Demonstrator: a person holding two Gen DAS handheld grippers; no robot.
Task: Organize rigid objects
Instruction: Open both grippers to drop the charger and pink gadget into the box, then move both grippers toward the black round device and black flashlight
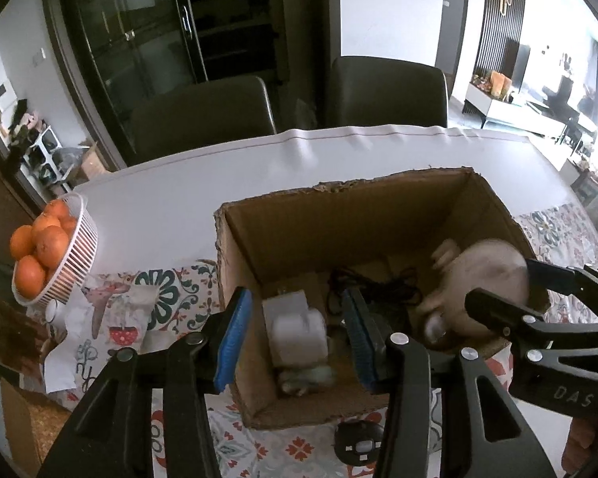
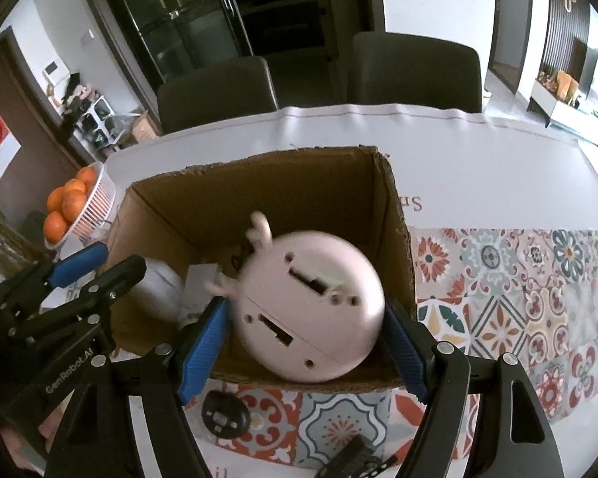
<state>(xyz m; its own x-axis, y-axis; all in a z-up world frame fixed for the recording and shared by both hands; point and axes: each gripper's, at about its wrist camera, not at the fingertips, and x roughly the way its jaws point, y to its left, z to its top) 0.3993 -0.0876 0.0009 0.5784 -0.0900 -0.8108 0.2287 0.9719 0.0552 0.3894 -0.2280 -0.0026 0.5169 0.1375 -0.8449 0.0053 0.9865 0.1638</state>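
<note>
Right wrist view: the right gripper (image 2: 305, 342) is seen clamped on a pale pink round device (image 2: 309, 306), one blue pad (image 2: 203, 346) pressed against each side of its body. The device is held above the open cardboard box (image 2: 259, 183), its flat underside turned toward the camera; two slots and several small holes are visible in that face, and antler-like stubs project from its upper left edge. The device is blurred. On the patterned tablecloth (image 2: 518, 298), just in front of the box, a small black round object (image 2: 225, 414) is seen, and a dark object of uncertain kind lies at the lower edge.

Left wrist view: the left gripper (image 1: 295, 338) is positioned over the near left part of the box (image 1: 339, 223). Its jaws are parted, and a white blocky object (image 1: 295, 326) is seen between them, inside the box; no contact with the pads (image 1: 231, 338) can be confirmed. Black cables (image 1: 378, 283) lie on the box floor behind it. The pink device (image 1: 482, 279) is seen at the right of the box, held in the right gripper (image 1: 510, 290).

A white basket (image 1: 75, 255) of oranges (image 1: 40, 247) stands on the table at the far left, well apart from the box.
</note>
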